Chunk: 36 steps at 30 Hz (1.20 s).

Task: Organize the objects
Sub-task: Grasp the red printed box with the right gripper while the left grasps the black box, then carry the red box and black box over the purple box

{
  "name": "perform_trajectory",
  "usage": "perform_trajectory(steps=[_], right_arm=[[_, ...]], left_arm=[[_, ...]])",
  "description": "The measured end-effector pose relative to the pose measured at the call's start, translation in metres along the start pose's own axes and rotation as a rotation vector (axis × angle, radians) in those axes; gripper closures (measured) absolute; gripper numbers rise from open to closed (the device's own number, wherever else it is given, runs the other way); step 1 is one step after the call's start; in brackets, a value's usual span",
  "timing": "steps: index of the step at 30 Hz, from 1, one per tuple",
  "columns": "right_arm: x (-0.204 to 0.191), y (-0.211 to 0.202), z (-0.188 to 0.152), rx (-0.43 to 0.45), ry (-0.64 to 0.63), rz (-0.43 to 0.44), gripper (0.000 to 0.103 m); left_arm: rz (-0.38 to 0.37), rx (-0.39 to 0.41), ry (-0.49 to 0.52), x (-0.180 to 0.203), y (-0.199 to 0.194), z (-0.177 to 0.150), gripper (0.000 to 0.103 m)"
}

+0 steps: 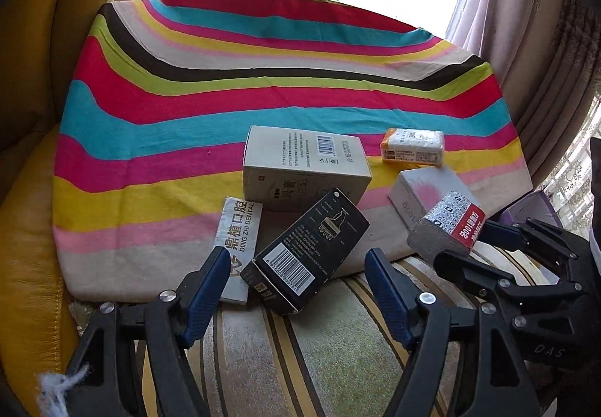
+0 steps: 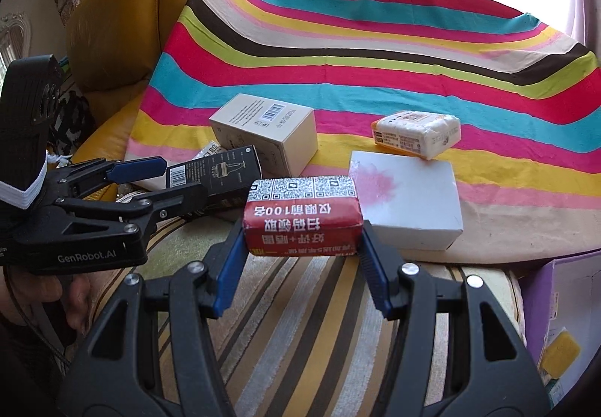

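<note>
The right gripper (image 2: pixel 302 248) has its blue-padded jaws pinching a small rectangular packet with a red label and a band of QR codes (image 2: pixel 302 216), one pad on each short end; the packet is held off the striped woven seat cushion (image 2: pixel 300 323), just in front of a flat white cardboard box with a pink smudge on its lid (image 2: pixel 407 199). In the left wrist view the same packet (image 1: pixel 449 227) shows between the right gripper's pads (image 1: pixel 499 233), close by the white box (image 1: pixel 428 191)

The left gripper (image 1: pixel 298 285) has its jaws spread wide, one to each side of a black carton printed with a barcode and a brush drawing (image 1: pixel 306 248), without touching it. The carton lies tilted, its far end propped on a beige upright carton with a barcode on top (image 1: pixel 304 169) and its near end on the seat cushion. Beside it on the left lies a flat silver sachet marked DING ZHI DENTAL (image 1: pixel 236 248)

All the boxes rest at the near edge of a rainbow-striped cloth (image 1: pixel 263 79) draped over a surface. Further back on the cloth sits a soft white pack with an orange edge (image 1: pixel 413 146), apart from the others. A yellow leather sofa (image 1: pixel 33 116) borders the left side, and a purple box (image 2: pixel 563 289) stands to the lower right
</note>
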State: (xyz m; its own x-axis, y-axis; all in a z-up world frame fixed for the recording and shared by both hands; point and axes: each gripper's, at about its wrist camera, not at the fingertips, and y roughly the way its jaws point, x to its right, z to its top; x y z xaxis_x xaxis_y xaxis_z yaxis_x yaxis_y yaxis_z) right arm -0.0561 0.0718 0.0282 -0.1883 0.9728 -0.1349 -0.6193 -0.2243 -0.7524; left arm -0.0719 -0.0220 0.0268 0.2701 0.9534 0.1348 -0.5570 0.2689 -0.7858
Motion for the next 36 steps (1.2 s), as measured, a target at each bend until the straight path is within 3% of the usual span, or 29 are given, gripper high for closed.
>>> perform_trajectory(steps=[5, 7, 9, 15, 26, 36], right_arm=[[0.011, -0.013, -0.009, 0.013, 0.040, -0.002, 0.042], [0.017, -0.018, -0.012, 0.018, 0.055, -0.006, 0.042], [0.022, -0.023, -0.016, 0.020, 0.068, -0.013, 0.042], [0.039, -0.036, -0.028, 0.026, 0.112, -0.036, 0.042], [0.067, -0.060, -0.050, 0.035, 0.161, -0.091, 0.042], [0.092, -0.084, -0.070, 0.050, 0.212, -0.144, 0.042]], left_arm=[[0.030, -0.057, 0.111, 0.017, 0.014, 0.001, 0.029], [0.051, -0.074, 0.144, 0.024, 0.019, -0.001, 0.043], [0.058, -0.074, 0.167, 0.029, 0.019, -0.003, 0.051], [0.043, -0.040, 0.190, 0.036, 0.005, -0.009, 0.057], [-0.097, 0.012, 0.060, 0.043, -0.028, -0.034, 0.058], [-0.224, 0.038, 0.053, 0.074, -0.036, -0.040, 0.058]])
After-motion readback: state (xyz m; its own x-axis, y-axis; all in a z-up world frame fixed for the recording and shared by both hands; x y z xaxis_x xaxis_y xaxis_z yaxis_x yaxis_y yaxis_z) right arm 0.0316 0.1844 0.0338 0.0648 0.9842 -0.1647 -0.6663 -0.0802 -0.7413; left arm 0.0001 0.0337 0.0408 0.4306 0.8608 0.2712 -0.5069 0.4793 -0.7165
